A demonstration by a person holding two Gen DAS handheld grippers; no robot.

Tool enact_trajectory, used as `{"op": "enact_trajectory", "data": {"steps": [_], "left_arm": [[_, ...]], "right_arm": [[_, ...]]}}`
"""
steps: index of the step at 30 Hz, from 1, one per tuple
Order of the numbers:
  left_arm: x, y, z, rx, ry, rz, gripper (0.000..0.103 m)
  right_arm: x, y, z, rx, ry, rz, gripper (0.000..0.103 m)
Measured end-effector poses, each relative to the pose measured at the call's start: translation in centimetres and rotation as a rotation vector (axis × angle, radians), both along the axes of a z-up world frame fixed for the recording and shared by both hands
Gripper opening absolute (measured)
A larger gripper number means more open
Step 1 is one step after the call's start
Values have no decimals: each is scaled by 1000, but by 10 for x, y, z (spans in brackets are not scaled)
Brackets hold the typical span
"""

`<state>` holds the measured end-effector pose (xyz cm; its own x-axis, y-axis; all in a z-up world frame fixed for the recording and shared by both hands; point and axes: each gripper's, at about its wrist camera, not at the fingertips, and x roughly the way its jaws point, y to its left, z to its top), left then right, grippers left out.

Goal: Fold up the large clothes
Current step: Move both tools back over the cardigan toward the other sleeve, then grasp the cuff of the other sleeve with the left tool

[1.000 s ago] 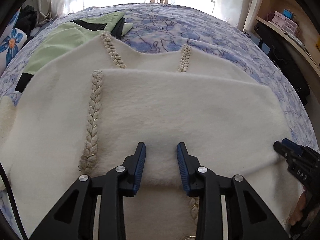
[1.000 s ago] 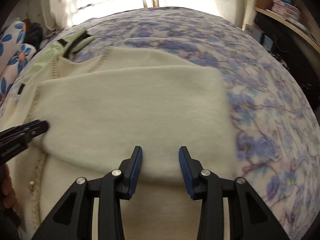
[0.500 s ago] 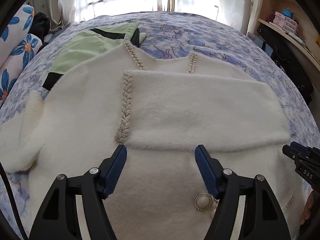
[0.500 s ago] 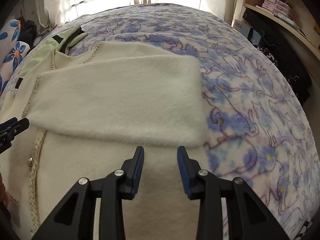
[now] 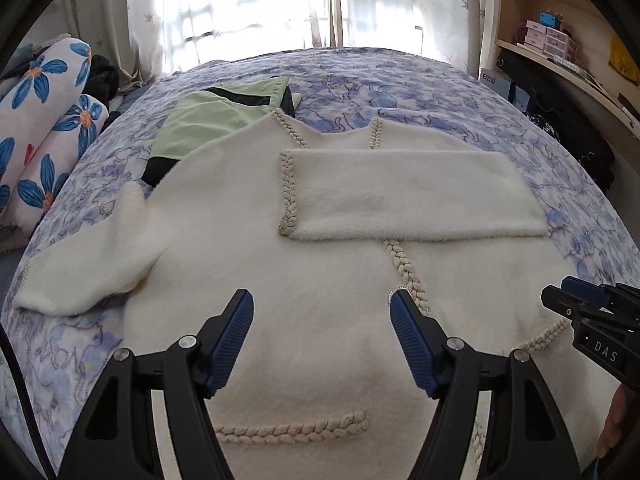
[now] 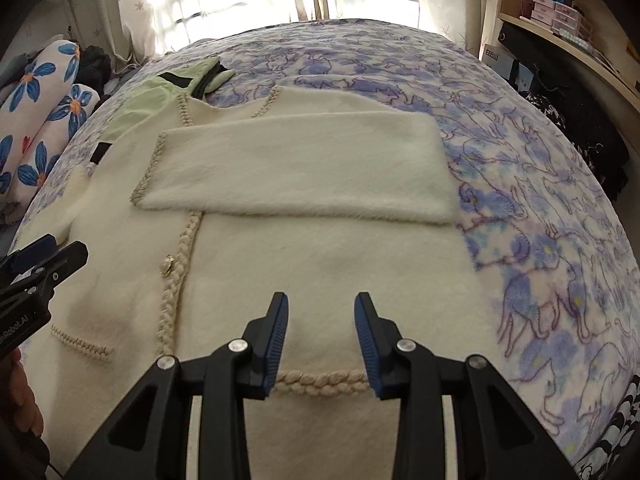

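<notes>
Both your grippers hang empty above the cardigan.

Your left gripper [image 5: 322, 316] is spread wide; your right gripper [image 6: 321, 320] is parted more narrowly, and neither holds cloth. The cream cardigan [image 5: 304, 280] lies flat on the bed [image 5: 420, 84], one sleeve [image 5: 408, 196] folded across its chest, the other sleeve [image 5: 92, 268] stretched out sideways. A green garment [image 5: 212, 120] lies partly under its far shoulder.

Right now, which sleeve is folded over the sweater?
The right sleeve lies flat across the chest. The left sleeve sticks out sideways on the bed.
</notes>
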<state>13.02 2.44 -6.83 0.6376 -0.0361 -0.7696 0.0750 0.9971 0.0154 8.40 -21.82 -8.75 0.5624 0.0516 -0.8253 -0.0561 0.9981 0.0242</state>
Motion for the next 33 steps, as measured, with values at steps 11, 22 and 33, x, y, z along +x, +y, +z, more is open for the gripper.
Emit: {"op": "enact_trajectory", "data": {"steps": [11,22,33], "left_arm": [[-54,40,19,22,-42,32,74],[-81,117,25,18,-64,112,75],[-78,231,16,-30,-70,234,76]], "right_arm": [[-42,43,19,30,-22,50,34],[-55,112,37,53,-65,117,34],[-36,203,47,96,-92,202,34]]}}
